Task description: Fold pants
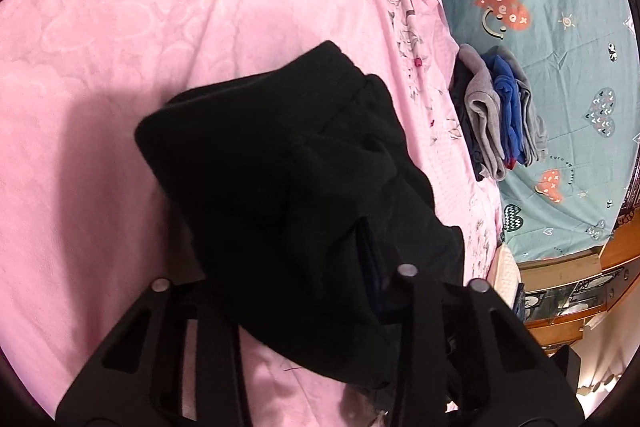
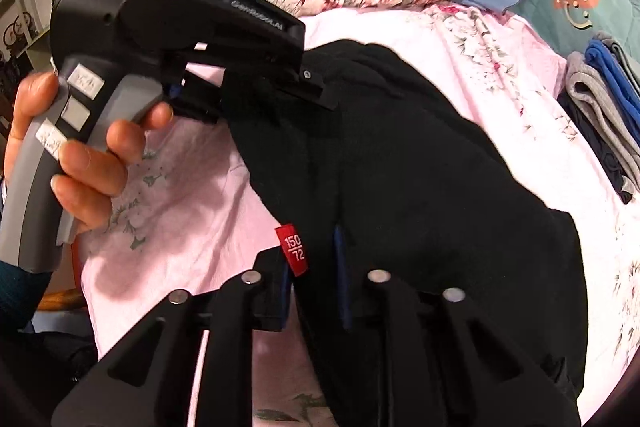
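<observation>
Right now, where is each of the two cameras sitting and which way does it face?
Left wrist view: sits on the left gripper, looks forward and down at the black fabric pants on the pink quilted bedspread; only its dark fingers show.
Right wrist view: sits on the right gripper, faces across the bed; the left gripper and the bare hand holding it show.
Both share the pants, the bedspread and the folded grey and blue clothes pile.

Black pants point(image 1: 288, 163), bunched, on pink bedding

One pants point(image 1: 288, 163); two claws point(image 1: 320, 291) point(image 2: 312, 283)
</observation>
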`<state>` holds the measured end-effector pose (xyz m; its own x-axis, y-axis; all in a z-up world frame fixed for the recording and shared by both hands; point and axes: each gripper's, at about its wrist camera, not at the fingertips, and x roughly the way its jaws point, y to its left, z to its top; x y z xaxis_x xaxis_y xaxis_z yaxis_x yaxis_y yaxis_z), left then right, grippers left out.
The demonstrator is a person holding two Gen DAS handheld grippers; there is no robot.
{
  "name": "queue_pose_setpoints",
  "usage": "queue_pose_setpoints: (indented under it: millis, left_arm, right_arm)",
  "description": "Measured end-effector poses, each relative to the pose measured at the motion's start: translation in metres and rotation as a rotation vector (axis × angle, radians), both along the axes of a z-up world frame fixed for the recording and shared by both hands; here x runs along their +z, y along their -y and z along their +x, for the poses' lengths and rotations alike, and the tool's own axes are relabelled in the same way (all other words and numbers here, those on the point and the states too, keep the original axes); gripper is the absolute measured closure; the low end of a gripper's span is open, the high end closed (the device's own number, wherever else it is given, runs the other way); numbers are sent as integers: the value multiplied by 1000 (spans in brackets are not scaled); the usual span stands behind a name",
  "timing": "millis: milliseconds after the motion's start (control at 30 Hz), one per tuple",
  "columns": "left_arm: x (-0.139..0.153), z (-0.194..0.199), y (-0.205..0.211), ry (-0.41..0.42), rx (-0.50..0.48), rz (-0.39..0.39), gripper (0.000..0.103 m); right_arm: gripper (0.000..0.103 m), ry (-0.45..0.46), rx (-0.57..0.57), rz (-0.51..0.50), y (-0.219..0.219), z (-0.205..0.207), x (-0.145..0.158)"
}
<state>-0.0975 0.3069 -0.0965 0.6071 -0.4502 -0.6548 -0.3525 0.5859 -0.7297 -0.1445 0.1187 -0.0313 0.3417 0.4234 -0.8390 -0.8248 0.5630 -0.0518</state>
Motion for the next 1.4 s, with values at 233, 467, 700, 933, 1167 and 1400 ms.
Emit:
queue_pose_setpoints:
  millis: [233,467,700,933,1167,1400]
  left_arm:
    - [-1,-1,1,-5,13,32,82]
    - [-2,-2,2,1,30,13,72]
    - [9,2,13,22,-5,87,72]
    - [-3,8,-11,-120,-20,-95,74]
    - [16,20,0,-149,-80,-46,52]
    - [31,8,-11,-84,-90,-82,18]
  right_arm:
    - [48,-38,-45,91,24,7,14]
    - [39,-160,-184,255,80,36,30]
    - [39,-154,-82,210,61,18,24]
    - [38,-14,24,91,16,-4,19]
    - [43,182,64,-78,-61,-7,-11]
    - [87,53,1,45,-41,33,6]
